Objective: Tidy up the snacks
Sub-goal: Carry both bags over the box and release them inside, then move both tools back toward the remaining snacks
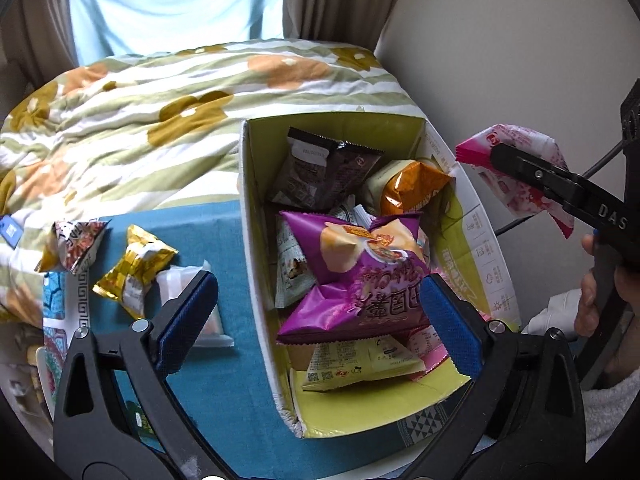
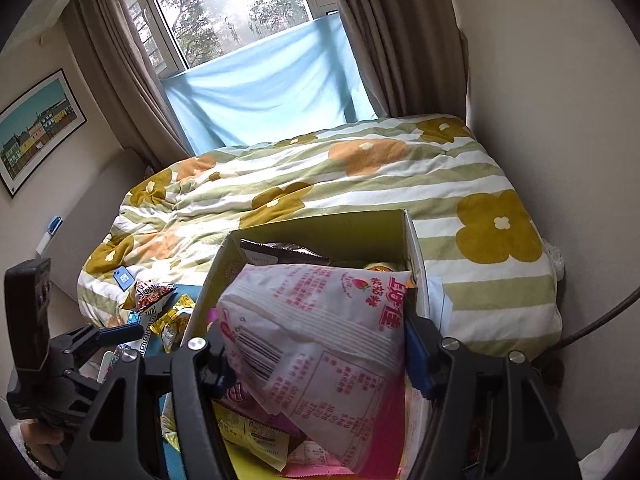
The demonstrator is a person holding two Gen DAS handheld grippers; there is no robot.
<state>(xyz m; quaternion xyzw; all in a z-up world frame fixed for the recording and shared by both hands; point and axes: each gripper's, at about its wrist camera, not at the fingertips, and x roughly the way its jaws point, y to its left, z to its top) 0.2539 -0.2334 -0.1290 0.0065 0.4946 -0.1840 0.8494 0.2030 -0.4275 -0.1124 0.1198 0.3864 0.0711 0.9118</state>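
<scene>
An open cardboard box (image 1: 256,216) with a yellow-green inside stands on a blue cloth and holds several snack packs: a purple chip bag (image 1: 360,276), a brown pack (image 1: 324,168), an orange pack (image 1: 408,192). My left gripper (image 1: 316,320) is open and empty, low over the box's near left wall. My right gripper (image 2: 316,344) is shut on a pink and white snack bag (image 2: 320,340), held above the box (image 2: 416,248). The bag also shows in the left wrist view (image 1: 520,168), right of the box.
On the blue cloth (image 1: 224,392) left of the box lie a gold pack (image 1: 132,268), a red patterned pack (image 1: 76,244) and a clear white pack (image 1: 184,280). A flowered quilt (image 1: 160,120) covers the bed behind. A wall stands to the right.
</scene>
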